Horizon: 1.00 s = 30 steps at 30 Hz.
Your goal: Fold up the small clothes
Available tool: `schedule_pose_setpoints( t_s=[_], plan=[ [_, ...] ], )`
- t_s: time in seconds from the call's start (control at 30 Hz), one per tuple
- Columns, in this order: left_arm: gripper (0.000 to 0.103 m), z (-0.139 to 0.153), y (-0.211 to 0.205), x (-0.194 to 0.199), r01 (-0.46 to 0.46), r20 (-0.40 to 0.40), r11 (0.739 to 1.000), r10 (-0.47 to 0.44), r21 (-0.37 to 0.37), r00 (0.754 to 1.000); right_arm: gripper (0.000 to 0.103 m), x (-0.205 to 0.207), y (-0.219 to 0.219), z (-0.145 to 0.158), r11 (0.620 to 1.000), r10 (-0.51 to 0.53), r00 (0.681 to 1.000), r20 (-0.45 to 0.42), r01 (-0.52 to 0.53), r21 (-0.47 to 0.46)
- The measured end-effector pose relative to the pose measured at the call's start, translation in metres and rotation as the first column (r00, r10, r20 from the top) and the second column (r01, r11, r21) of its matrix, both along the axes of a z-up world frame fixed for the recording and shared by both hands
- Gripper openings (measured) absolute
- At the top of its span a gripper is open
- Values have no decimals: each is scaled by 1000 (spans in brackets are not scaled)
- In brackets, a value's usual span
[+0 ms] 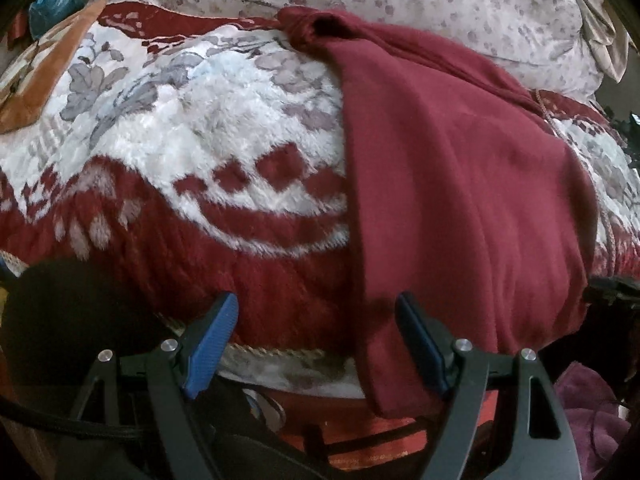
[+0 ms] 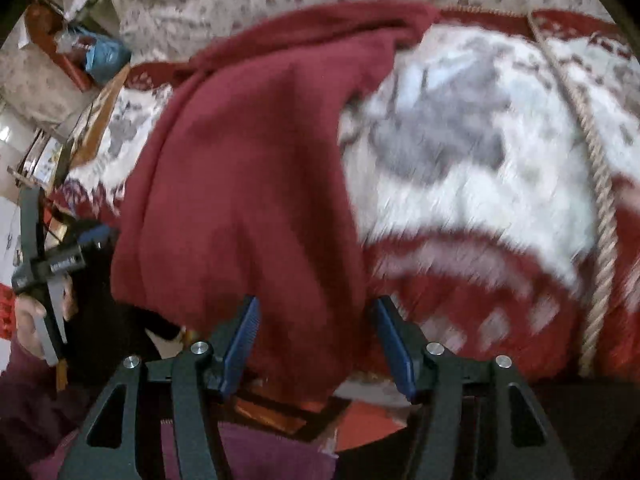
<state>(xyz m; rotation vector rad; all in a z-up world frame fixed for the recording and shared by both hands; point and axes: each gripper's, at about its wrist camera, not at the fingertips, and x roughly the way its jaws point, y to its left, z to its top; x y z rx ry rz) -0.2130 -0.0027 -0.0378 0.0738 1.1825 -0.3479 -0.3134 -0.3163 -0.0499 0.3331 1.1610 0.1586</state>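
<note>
A dark red garment [image 1: 460, 184] lies spread on a plush blanket [image 1: 192, 140] patterned in red, white and grey flowers, which covers a bed. In the left wrist view the garment runs from a bunched, rolled end at the far side of the blanket, next to a pale flowered pillow [image 1: 440, 4], down to the blanket's near edge, where a narrow folded strip of it hangs over the edge. A twisted beige cord [image 2: 600, 184] trims the blanket on the side of the garment away from the left gripper.

The left gripper [image 1: 316, 344] hovers at the near edge of the blanket with its 2 blue-padded fingers [image 1: 210, 344] spread wide. Nothing is clamped between them; the hanging strip of the garment lies just inside the right-hand finger in that view, and whether it touches the pad cannot be told.

The right gripper [image 2: 314, 344] points down at the same near edge of the garment. Its fingers [image 2: 240, 348] stand apart, and the lower part of the garment lies between them without the pads pressing on it. This view is blurred, so the fine folds of the cloth cannot be made out.

In the right wrist view the left gripper [image 2: 86, 236] appears on the far side of the garment from the cord, held by a hand [image 2: 32, 320] in a dark purple sleeve [image 2: 36, 400]. Beyond the blanket on that side there is clutter, including a blue bag [image 2: 106, 54].
</note>
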Motion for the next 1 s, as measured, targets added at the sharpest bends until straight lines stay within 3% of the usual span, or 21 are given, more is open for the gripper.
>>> schedule_pose_setpoints(
  t_s=[0.17, 0.3, 0.4, 0.43, 0.5, 0.53, 0.57, 0.63, 0.87, 1.0],
  plan=[
    [80, -6, -9, -11, 64, -31, 998, -64, 26, 997, 65, 0, 11, 3, 997, 72, 997, 15, -72, 22],
    [80, -13, -15, -13, 66, -89, 997, -68, -30, 994, 66, 7, 5, -7, 998, 23, 1000, -12, -22, 55],
    [74, -17, -17, -13, 51, -85, 999, -51, -7, 995, 70, 7, 3, -8, 995, -28, 1000, -1, 28, 92],
    [58, -15, -17, -13, 44, -78, 999, -45, -6, 996, 69, 7, 4, -8, 996, -32, 999, 4, 32, 86],
    [33, -9, -13, -13, 35, -71, 999, -36, -22, 997, 54, 5, 9, -5, 1000, -21, 1000, 16, 20, 18],
    [10, -6, -12, -12, 33, -77, 998, -37, -46, 996, 32, 4, 12, -4, 1000, -13, 1000, 22, 14, -24],
    [6, -4, -10, -11, 32, -85, 997, -37, -68, 996, 16, 2, 9, -3, 1000, -13, 999, 30, 13, -13],
    [6, 3, -8, -12, 36, -69, 997, -41, -70, 997, 15, 3, 8, 1, 999, -1, 999, 33, 0, 50],
    [5, 71, 33, -39, 37, 99, 992, -25, -122, 995, 15, -29, 11, 51, 995, 78, 988, 131, -85, 52],
    [5, 66, 53, -47, -4, 90, 990, 17, -143, 996, 15, -45, 10, 52, 990, 81, 988, 130, -95, 104]
  ],
)
